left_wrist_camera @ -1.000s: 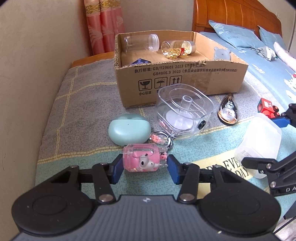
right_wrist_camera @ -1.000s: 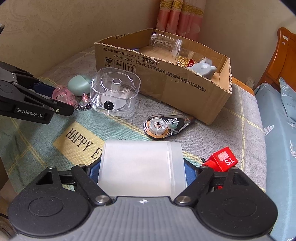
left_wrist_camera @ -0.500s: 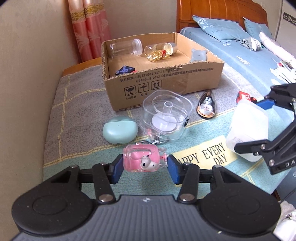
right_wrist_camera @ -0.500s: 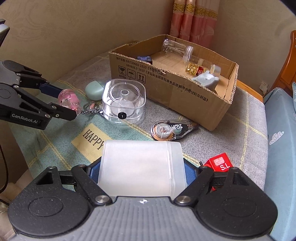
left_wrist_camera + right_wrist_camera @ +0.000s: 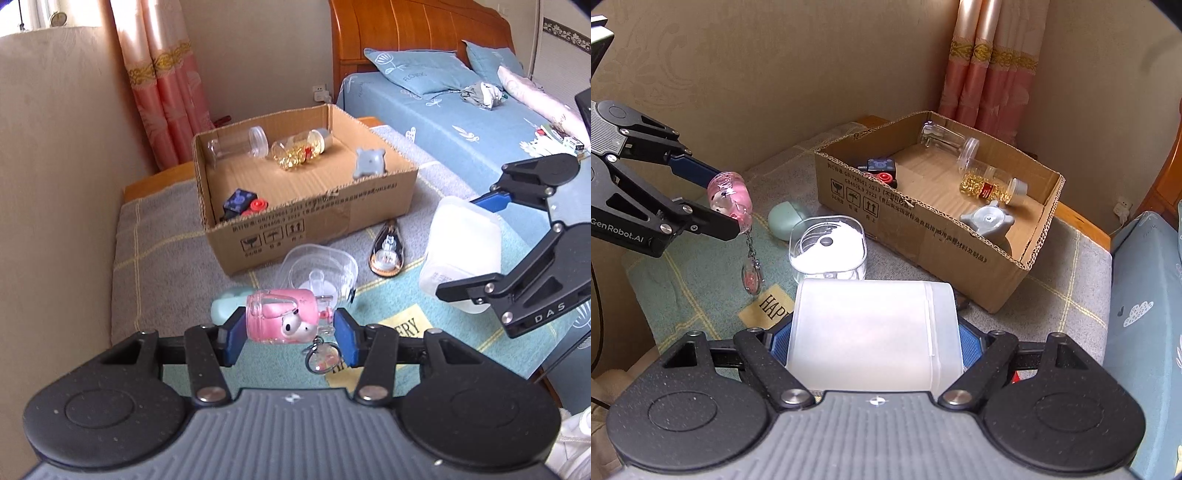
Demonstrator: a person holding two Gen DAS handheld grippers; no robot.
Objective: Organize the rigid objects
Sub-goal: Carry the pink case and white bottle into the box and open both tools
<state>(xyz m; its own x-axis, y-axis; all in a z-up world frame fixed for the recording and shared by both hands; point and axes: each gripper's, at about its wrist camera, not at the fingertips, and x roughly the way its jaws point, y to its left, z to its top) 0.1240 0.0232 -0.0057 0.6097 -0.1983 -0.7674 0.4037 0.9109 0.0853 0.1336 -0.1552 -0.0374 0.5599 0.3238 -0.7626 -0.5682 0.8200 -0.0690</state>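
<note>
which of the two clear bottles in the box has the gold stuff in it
The bottle with gold contents, lying nearer the grey star-shaped piece. The empty clear bottle beside it lies nearer the cardboard box's far corner.

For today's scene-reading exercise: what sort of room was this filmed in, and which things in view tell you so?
Most likely a bedroom in a home. A bed with a wooden headboard and blue pillows stands behind the work surface, and pink curtains hang in the corner.
</note>
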